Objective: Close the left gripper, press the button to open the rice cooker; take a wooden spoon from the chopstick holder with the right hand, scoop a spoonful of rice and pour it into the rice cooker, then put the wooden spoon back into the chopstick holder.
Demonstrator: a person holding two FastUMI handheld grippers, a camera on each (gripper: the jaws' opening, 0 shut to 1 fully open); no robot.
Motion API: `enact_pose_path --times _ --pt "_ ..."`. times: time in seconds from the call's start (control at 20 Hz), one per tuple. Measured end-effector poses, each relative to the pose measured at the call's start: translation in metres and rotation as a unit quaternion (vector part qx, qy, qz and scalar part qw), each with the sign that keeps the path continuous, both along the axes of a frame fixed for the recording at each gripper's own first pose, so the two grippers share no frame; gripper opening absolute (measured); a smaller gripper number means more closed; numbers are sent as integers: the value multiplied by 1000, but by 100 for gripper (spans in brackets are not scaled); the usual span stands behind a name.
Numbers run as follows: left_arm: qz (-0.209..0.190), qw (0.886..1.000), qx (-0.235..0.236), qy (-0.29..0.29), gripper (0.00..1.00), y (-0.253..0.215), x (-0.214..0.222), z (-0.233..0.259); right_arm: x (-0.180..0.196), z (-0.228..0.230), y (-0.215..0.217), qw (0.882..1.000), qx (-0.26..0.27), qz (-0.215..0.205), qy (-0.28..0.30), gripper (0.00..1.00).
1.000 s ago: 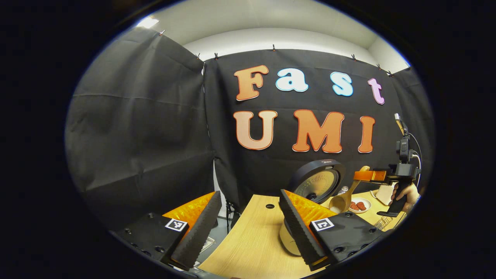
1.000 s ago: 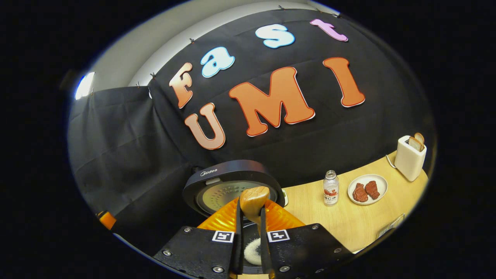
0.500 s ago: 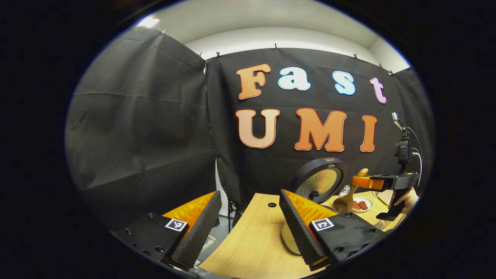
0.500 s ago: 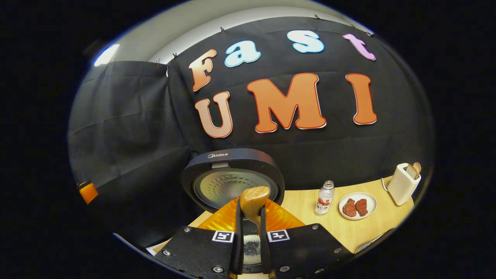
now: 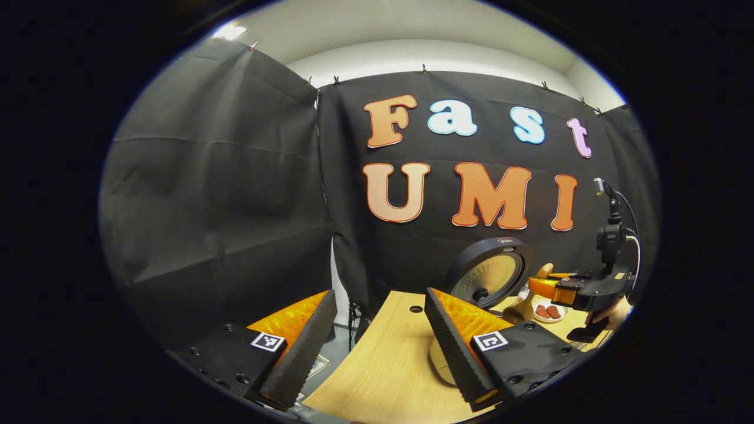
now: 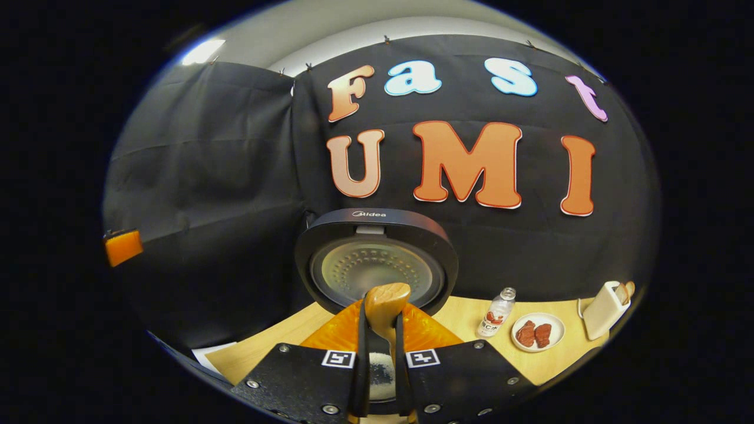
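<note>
The rice cooker stands with its round dark lid (image 6: pixel 377 265) raised; the same lid (image 5: pixel 489 274) shows in the left gripper view, with the cream body (image 5: pixel 439 360) partly hidden behind my finger. My right gripper (image 6: pixel 381 323) is shut on the wooden spoon's handle (image 6: pixel 386 301), and white rice (image 6: pixel 382 372) shows low between its fingers. In the left gripper view the right gripper (image 5: pixel 548 287) holds the spoon (image 5: pixel 519 312) slanting down beside the lid. My left gripper (image 5: pixel 377 347) hangs open over the table's left end, holding nothing.
On the wooden table (image 6: pixel 459 324), right of the cooker, stand a small bottle (image 6: pixel 496 312), a plate with pieces of meat (image 6: pixel 533 333) and a white toaster (image 6: pixel 604 306). A hand (image 5: pixel 612 312) grips the right gripper's handle. The table's left edge (image 5: pixel 353 359) lies below my left gripper.
The right gripper has levelled out and come down and closer to the cooker; the spoon's bowl has sunk lower beside the lid. The left gripper has barely moved.
</note>
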State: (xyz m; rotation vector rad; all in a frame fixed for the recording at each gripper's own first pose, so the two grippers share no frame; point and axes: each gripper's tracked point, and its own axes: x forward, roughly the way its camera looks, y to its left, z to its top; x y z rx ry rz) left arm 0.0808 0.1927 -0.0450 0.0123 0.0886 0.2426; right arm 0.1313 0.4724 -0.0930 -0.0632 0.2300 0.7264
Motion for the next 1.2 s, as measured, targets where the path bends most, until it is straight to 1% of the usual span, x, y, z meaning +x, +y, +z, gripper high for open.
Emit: enact_pose_path --times 0.15,0.3,0.4,0.5,0.65,0.8,0.85,0.9,1.0,1.1,1.2 --pt "1 1000 3 -4 100 -1 -6 2 3 4 -8 1000 20 -9 22 17" --pt "0 1000 1 -7 100 -3 -3 2 6 16 -24 997 59 -20 47 17" --pt "-8 1000 -3 -10 100 -10 0 5 10 29 -41 994 84 -31 60 17" --pt "-14 1000 -8 -13 100 -16 3 8 16 42 -65 992 104 -51 59 17" --pt "-23 1000 -7 -19 100 -21 11 13 28 58 -113 989 114 -88 44 17" --pt "-29 999 -3 -22 100 -27 19 17 37 64 -169 983 120 -132 36 17" --pt "-31 999 -5 -22 100 -27 22 18 39 63 -189 981 120 -148 35 17" --pt "-32 999 -6 -23 98 -27 24 19 39 60 -208 979 118 -164 35 17" --pt "-32 999 -2 -25 100 -26 26 23 41 53 -246 974 113 -194 36 17" --pt "-32 999 2 -29 99 -27 31 28 39 43 -283 968 108 -222 38 17" --pt "-30 999 -8 -30 98 -28 32 29 38 32 -314 962 106 -250 41 17"
